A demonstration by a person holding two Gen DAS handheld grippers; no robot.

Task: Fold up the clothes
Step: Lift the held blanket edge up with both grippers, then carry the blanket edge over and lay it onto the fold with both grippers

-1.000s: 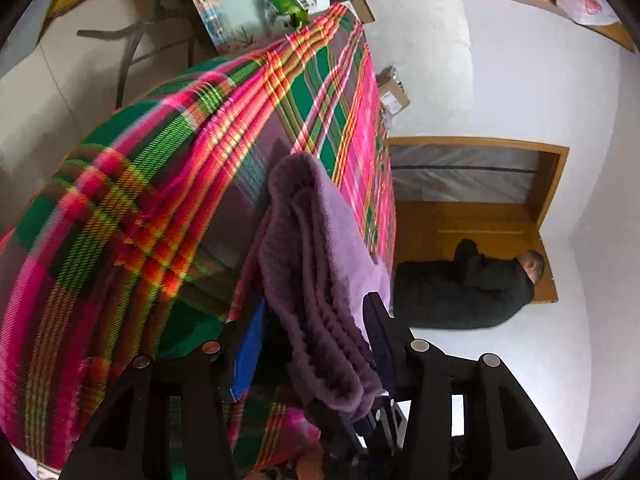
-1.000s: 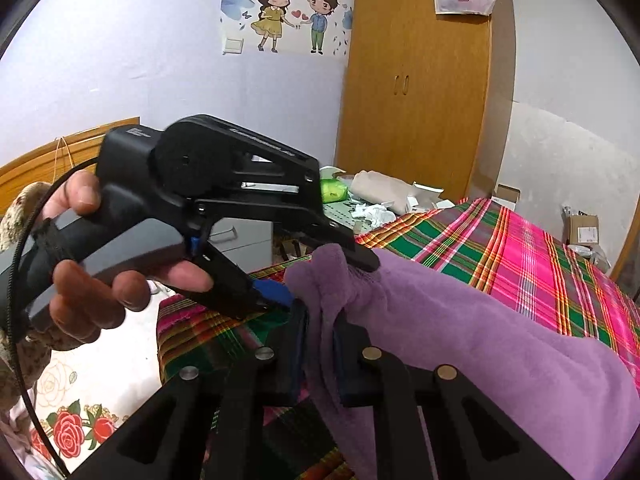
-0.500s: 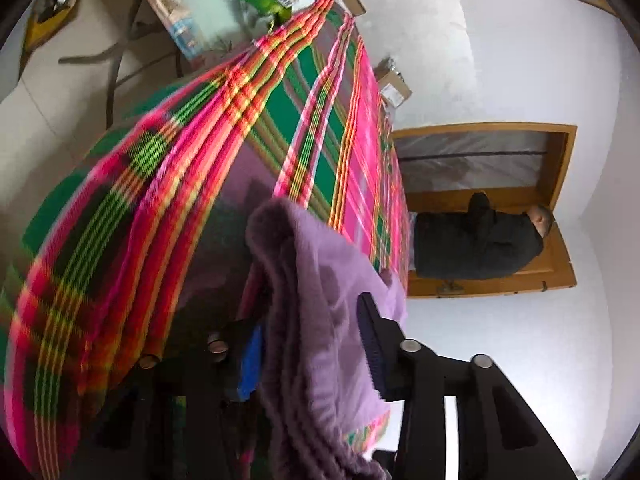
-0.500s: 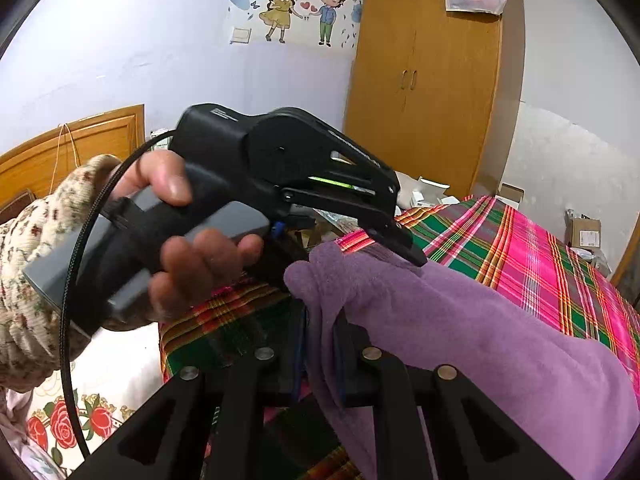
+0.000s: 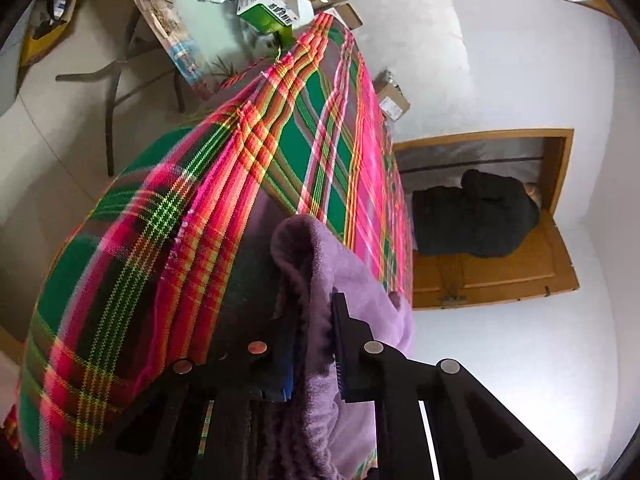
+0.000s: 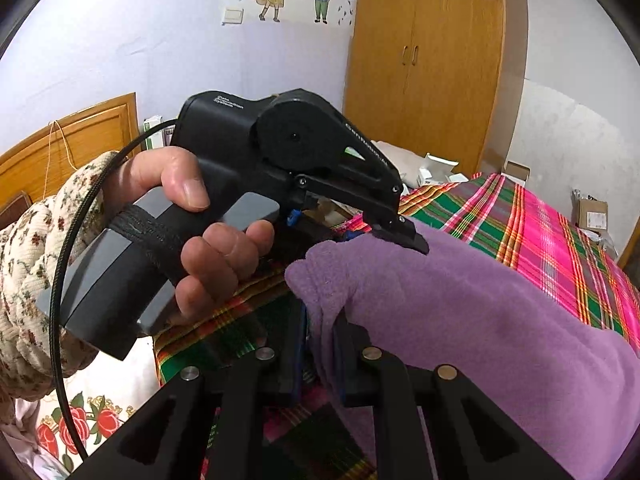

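Pinching one bunched edge of the soft purple fleece garment [image 6: 460, 320], the right gripper [image 6: 320, 354] has its two black fingers closed tight on the cloth. Just beside it, the left gripper [image 5: 314, 344] clamps the same edge between its narrowed fingers, held by a hand [image 6: 208, 248] in a floral sleeve. The garment is held up over the pink-and-green plaid bedspread [image 5: 192, 240].

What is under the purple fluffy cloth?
Under the purple cloth lies the bed's bright plaid sheet, showing all around it. Whatever sits directly beneath the cloth is covered, so it cannot be seen.
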